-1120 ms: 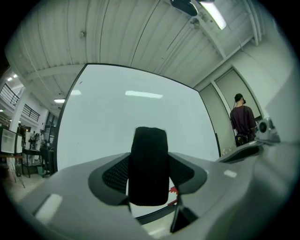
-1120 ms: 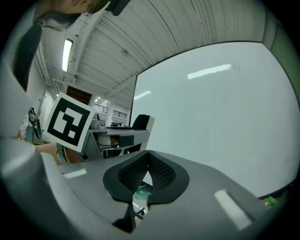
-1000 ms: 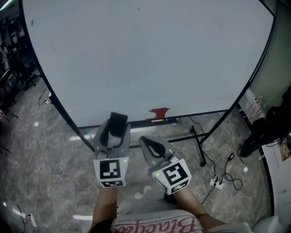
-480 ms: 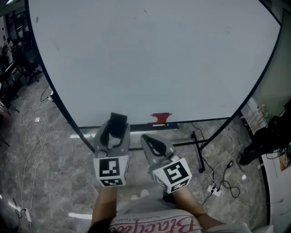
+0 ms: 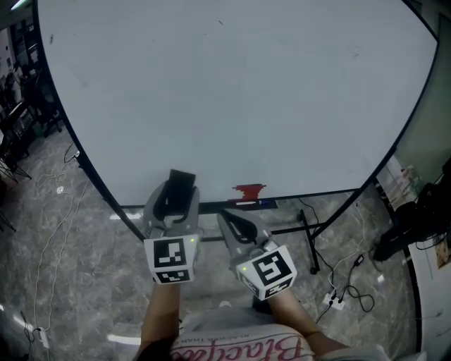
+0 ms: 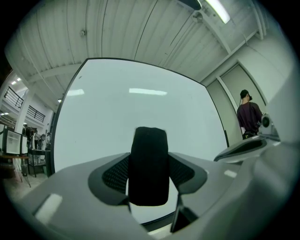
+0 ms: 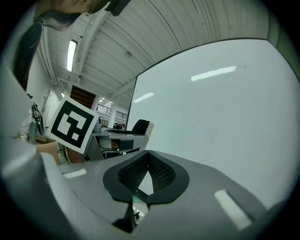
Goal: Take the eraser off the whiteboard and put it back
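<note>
Since the earlier frame both tools have edged toward the board, and the eraser [image 6: 149, 159] now reaches further over the board's lower edge.

The left tool [image 5: 177, 194] is clamped on the black eraser, which stands upright between its ribbed pads and sticks out past their tips. The right tool [image 5: 225, 220], just beside it on the right, has its jaws brought together at the tips with nothing between them. Behind both tools, the person's forearms [image 5: 161, 317] reach in from the bottom of the head view.

Beneath the tools lies a grey marbled floor [image 5: 91, 268]. To the right of the right tool, the black legs of the board's stand [image 5: 307, 236] cross the floor, and beyond them loose cables [image 5: 352, 271] run to a white power strip [image 5: 337, 285].

Straight ahead of the tools stands the whiteboard [image 5: 239, 92], its face clean and pale with a dark frame. On its lower ledge, just ahead of the right tool, sits a small red item [image 5: 247, 190]; what it is cannot be told.

Far off to the left of the left tool are dark desks and chairs [image 5: 17, 106]. Above, a ribbed ceiling [image 6: 117, 28] carries a strip light [image 6: 218, 9], and at the far right a person [image 6: 248, 117] stands by a doorway.
</note>
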Motion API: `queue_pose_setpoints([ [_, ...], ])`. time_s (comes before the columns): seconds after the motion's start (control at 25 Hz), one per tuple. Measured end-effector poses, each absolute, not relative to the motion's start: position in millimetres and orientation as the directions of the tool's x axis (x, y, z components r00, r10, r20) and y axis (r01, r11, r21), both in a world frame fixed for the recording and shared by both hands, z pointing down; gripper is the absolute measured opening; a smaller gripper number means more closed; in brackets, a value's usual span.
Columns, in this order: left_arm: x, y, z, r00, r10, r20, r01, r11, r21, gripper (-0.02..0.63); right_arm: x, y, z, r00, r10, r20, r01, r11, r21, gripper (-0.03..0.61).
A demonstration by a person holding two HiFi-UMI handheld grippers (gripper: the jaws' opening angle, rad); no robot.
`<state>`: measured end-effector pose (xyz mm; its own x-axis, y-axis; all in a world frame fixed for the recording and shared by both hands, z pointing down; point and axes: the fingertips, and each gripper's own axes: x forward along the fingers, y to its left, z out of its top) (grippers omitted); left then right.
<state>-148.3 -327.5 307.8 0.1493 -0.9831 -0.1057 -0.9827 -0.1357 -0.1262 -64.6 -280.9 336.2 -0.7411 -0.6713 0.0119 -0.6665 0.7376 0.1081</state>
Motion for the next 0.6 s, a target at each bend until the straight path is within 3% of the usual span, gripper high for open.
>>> queue_pose_setpoints([
  [0.6,-163.7,-416.4,260.3,0.101,-0.981,-0.163,-0.987,-0.079,-0.140,0.241,-55.5,-337.8,328.2,-0.726,-0.688,0.007,-0.681,0.720,0.134,0.002],
])
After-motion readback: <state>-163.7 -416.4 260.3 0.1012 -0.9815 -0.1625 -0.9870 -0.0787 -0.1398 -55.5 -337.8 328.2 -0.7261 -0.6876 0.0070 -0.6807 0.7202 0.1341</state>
